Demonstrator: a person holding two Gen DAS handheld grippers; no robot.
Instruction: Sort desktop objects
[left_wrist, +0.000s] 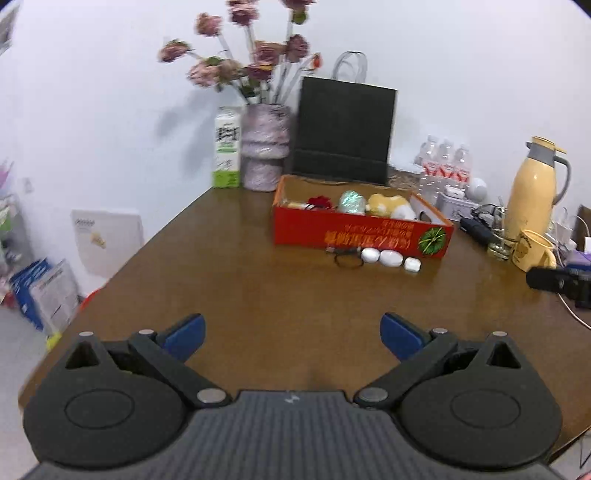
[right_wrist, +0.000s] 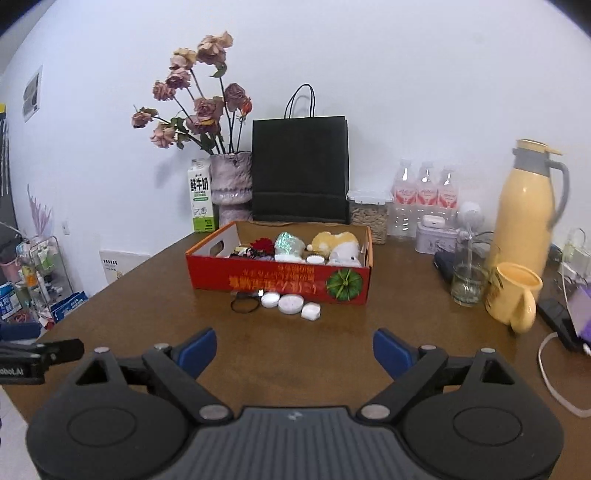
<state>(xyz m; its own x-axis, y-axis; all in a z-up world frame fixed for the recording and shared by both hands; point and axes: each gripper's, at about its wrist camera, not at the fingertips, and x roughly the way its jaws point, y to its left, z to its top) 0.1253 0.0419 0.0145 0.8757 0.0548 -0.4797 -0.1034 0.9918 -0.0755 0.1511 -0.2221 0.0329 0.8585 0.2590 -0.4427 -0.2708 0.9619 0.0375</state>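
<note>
Your left gripper (left_wrist: 291, 334) and right gripper (right_wrist: 294, 349) both hang over the bare near part of the tabletop (right_wrist: 332, 350), jaws spread wide with nothing between them. One red box (right_wrist: 277, 282) sits ahead. Just in front of the box lie three small white cases (right_wrist: 290, 304) in a row and one black hair tie (right_wrist: 243, 306). Right of the box stand one yellow mug (right_wrist: 515, 297) and one yellow jug (right_wrist: 528, 203).
</note>
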